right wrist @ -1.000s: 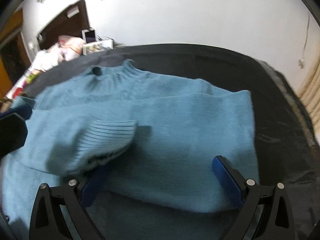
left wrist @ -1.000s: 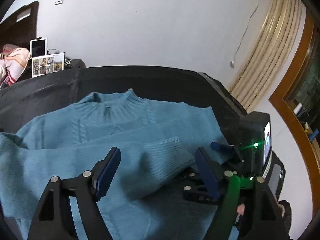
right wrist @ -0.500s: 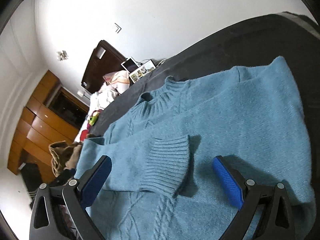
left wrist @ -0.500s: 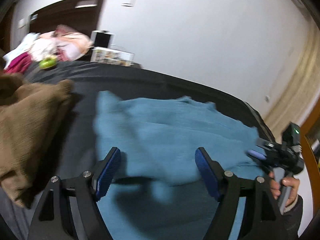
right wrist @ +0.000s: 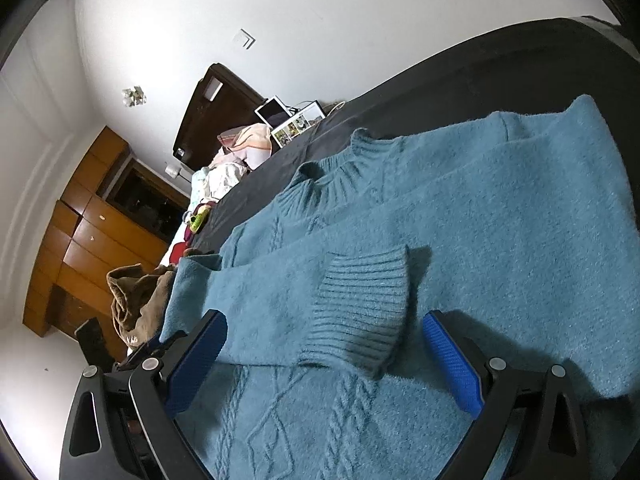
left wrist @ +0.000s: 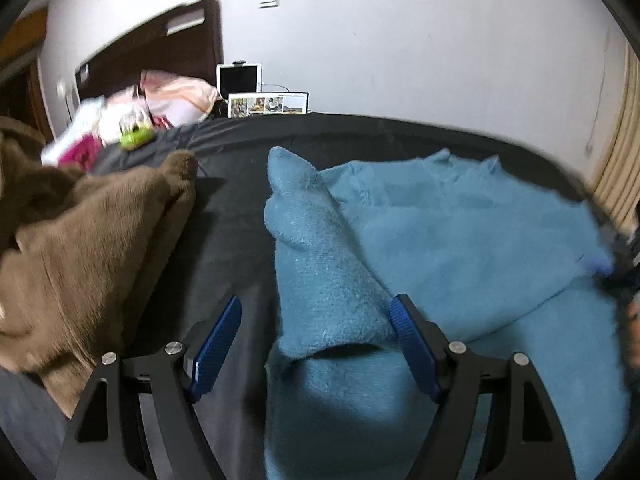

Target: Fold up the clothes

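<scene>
- While both tools stood open and empty, the sweater [left wrist: 460,232] lay on the dark bed [left wrist: 224,240], one sleeve crossed over its chest.
- A brown garment [left wrist: 92,248] sat near the sweater's left edge; a wide sweep there could have dragged it into the fold.
- The left tool [left wrist: 316,344] hung over the raised left fold [left wrist: 320,280], off-centre; closing there might have caught one layer only and pulled the fold askew.
- The right tool [right wrist: 324,356] straddled the cuff [right wrist: 360,312]; a pinch could have lifted the sleeve off and undone it.
- Against a second earlier, the left tool had swung from the cuff to the left edge, and the right view had tilted.
</scene>
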`<state>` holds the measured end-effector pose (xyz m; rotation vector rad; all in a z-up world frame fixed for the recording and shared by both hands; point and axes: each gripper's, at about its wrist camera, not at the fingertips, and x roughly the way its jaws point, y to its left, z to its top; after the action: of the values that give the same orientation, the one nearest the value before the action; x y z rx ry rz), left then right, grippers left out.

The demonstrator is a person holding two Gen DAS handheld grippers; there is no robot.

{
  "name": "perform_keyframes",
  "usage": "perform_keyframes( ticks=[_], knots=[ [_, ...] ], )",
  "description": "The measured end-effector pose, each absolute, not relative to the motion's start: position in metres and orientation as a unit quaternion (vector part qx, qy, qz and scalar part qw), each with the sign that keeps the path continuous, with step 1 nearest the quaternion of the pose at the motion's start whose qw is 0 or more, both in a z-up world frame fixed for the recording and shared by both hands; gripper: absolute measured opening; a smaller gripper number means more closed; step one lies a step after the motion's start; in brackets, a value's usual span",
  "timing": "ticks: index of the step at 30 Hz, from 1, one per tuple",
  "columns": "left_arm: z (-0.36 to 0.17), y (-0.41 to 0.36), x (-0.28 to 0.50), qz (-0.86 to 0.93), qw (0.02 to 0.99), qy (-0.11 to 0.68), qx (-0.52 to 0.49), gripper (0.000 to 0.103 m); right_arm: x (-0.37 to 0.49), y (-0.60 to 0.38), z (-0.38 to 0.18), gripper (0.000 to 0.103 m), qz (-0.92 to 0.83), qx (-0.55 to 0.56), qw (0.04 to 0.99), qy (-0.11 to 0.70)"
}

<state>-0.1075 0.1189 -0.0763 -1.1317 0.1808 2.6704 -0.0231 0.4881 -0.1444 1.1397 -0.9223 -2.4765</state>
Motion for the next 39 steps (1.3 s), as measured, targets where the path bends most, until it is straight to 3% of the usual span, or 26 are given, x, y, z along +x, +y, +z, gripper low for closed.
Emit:
perform_keyframes(
  ticks=[3,10,21,22,24,26,31,34,35,39],
  knots=[
    [-0.078,0.122,-0.107,0.911,0.116,0.086,-0.386,0.080,-0.023,0.488,-0.145,0.100,-0.850,0.393,0.136,-0.322],
    [-0.082,0.104,-0.112,0.906,0.124,0.038,-0.403,0.080,-0.023,0.488,-0.150,0.100,-0.823,0.396,0.182,-0.365],
    [-0.084,0.103,-0.112,0.906,0.123,0.025,-0.404,0.082,-0.021,0.484,-0.149,0.097,-0.819,0.383,0.202,-0.377],
    [-0.084,0.103,-0.112,0.906,0.123,0.024,-0.404,0.082,-0.022,0.483,-0.149,0.094,-0.821,0.384,0.200,-0.373],
    [-0.084,0.104,-0.111,0.907,0.123,0.025,-0.403,0.082,-0.023,0.480,-0.150,0.079,-0.828,0.391,0.182,-0.358],
    [-0.083,0.106,-0.111,0.907,0.125,0.029,-0.401,0.082,-0.025,0.477,-0.152,0.054,-0.837,0.402,0.155,-0.338],
    [-0.083,0.108,-0.109,0.908,0.126,0.034,-0.398,0.082,-0.027,0.471,-0.151,0.023,-0.861,0.407,0.107,-0.285],
    [-0.082,0.105,-0.111,0.907,0.128,0.027,-0.400,0.083,-0.018,0.469,-0.134,0.017,-0.890,0.372,0.081,-0.250],
    [-0.082,0.104,-0.112,0.907,0.129,0.023,-0.400,0.085,-0.013,0.469,-0.125,0.010,-0.903,0.352,0.069,-0.237],
    [-0.082,0.102,-0.112,0.906,0.136,0.012,-0.400,0.099,0.006,0.474,-0.101,0.010,-0.937,0.297,-0.005,-0.185]
  ],
)
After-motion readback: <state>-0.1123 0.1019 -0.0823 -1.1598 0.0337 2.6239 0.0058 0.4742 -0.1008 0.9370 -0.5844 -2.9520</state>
